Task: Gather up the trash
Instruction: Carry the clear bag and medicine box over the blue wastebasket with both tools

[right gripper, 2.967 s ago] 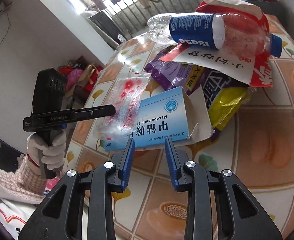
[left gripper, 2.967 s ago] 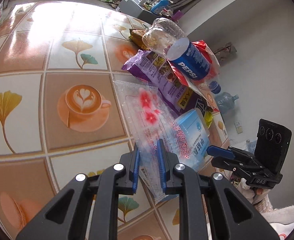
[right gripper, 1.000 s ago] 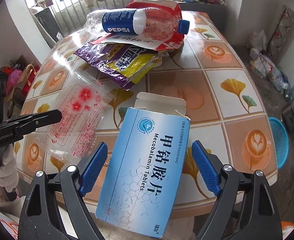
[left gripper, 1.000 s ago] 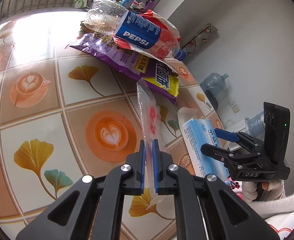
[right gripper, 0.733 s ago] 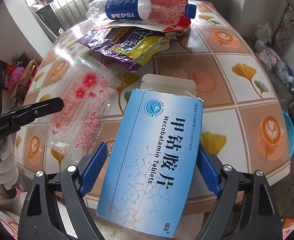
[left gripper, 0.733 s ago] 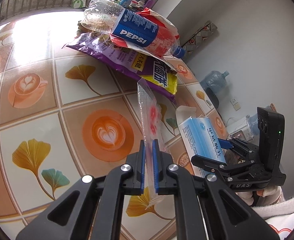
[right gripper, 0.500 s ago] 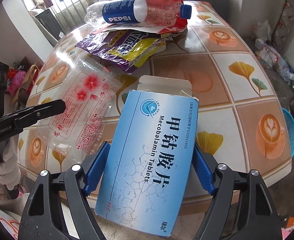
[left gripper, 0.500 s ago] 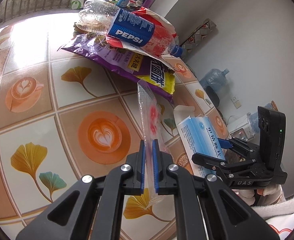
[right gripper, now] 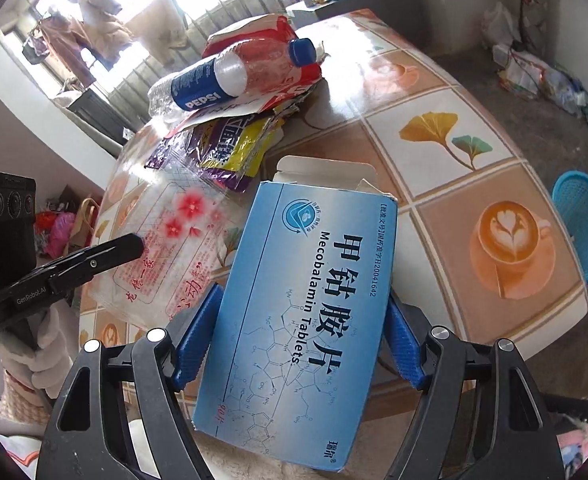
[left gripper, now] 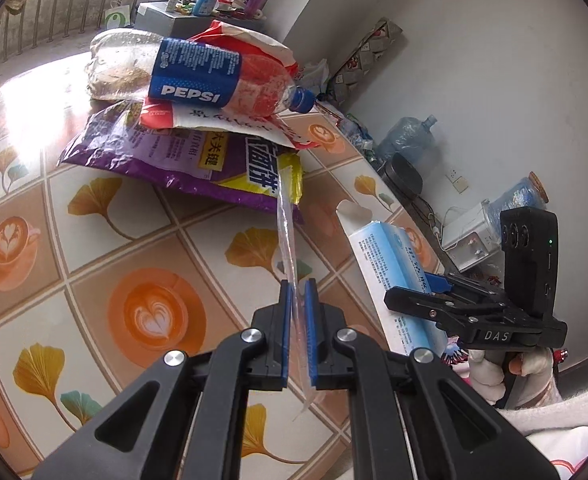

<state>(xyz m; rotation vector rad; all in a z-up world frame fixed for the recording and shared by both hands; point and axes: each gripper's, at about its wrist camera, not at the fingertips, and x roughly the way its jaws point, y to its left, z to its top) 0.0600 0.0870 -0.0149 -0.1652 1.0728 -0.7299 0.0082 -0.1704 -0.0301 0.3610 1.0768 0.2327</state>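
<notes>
Right tool [right gripper: 300, 344]: jaws have just been closing, pads now pressed on both long edges of the blue box [right gripper: 306, 300], held above the surface [right gripper: 434, 128] edge.
Left tool [left gripper: 298, 300]: pinched together on the clear bag [left gripper: 287, 236], which hangs edge-on.
Farther: Pepsi bottle [left gripper: 197, 76] lying atop the wrappers [left gripper: 181, 152].
Floor: blue basket [right gripper: 584, 226].

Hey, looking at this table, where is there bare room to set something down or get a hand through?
Bare tablecloth lies right of the trash pile, out to the table edge above the blue basket. More lies left of the clear flower bag, below the purple wrapper. It is crowded where the Pepsi bottle tops the wrappers, and around the blue tablet box.
</notes>
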